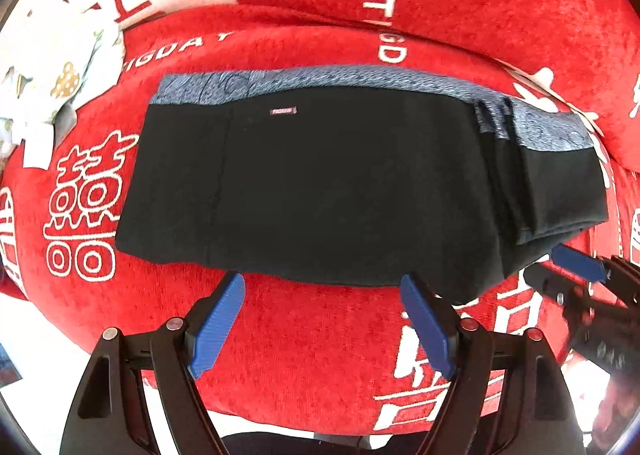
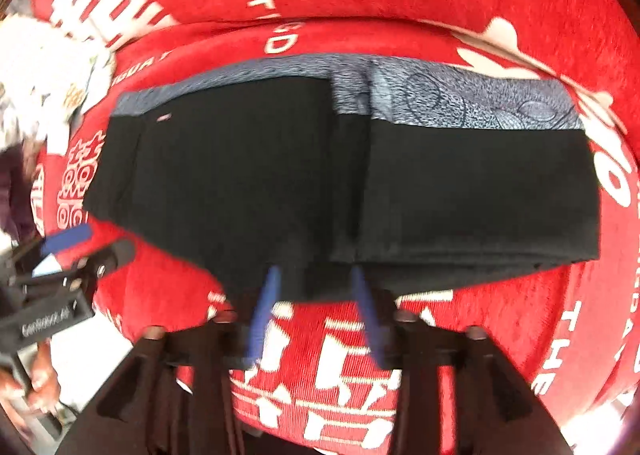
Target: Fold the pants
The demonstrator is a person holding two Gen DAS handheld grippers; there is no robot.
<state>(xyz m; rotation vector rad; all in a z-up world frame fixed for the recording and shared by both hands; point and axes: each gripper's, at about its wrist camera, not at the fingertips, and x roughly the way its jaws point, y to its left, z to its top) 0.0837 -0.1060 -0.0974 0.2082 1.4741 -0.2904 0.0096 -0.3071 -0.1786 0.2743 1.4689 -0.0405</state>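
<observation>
folded pants (image 1: pixel 320 183), small unreadable label (image 1: pixel 283 111), "tigday" cushion (image 1: pixel 304 355)

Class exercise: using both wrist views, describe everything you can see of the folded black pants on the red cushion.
The black pants lie flat, folded into a compact rectangle on a red cushion with white lettering. They look like soft knit fabric. A blue-grey patterned band runs along their far edge, and a small label sits just below it. On the right, extra folded layers overlap the main panel. The left gripper is open just off the near edge; the right gripper is open at that edge, contact unclear.
</observation>
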